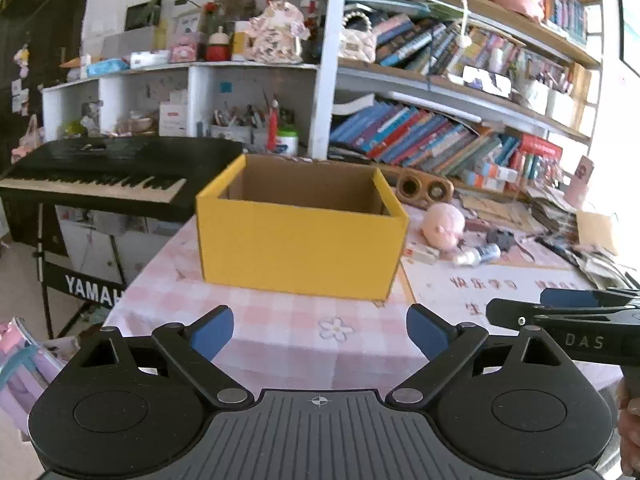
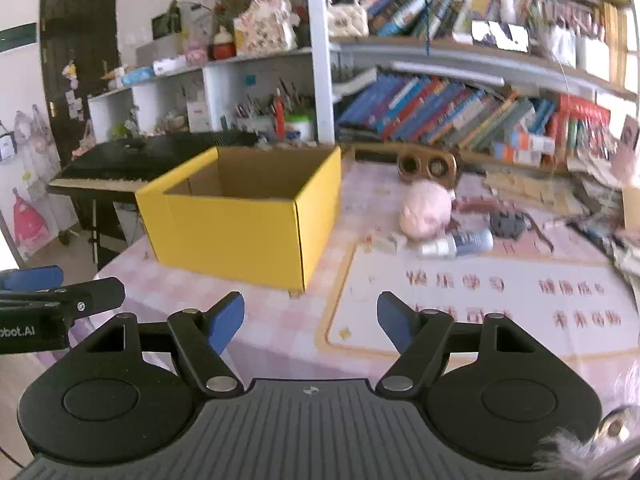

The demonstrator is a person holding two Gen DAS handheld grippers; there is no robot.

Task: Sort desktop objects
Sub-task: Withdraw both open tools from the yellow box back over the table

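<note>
A tall bookshelf [image 1: 460, 80] crammed with leaning books backs the desk [image 2: 280, 320] with its pink checked cloth. On the desk's left part stands an open yellow cardboard box [image 1: 300, 248]. Right of it lie a pink pig-shaped toy [image 2: 426, 210] and a small white-and-blue bottle [image 2: 456, 244] on its side. The left gripper [image 1: 320, 330] and right gripper [image 2: 310, 320] hover with blue fingers spread, nothing between them.

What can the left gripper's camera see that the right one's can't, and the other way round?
Only the left view shows the YAMAHA lettering on the keyboard stand and the right gripper from the side. Only the right view shows the dark door and the left gripper from the side. Both show the yellow box, the pink pig toy and the small bottle on the checked cloth.
</note>
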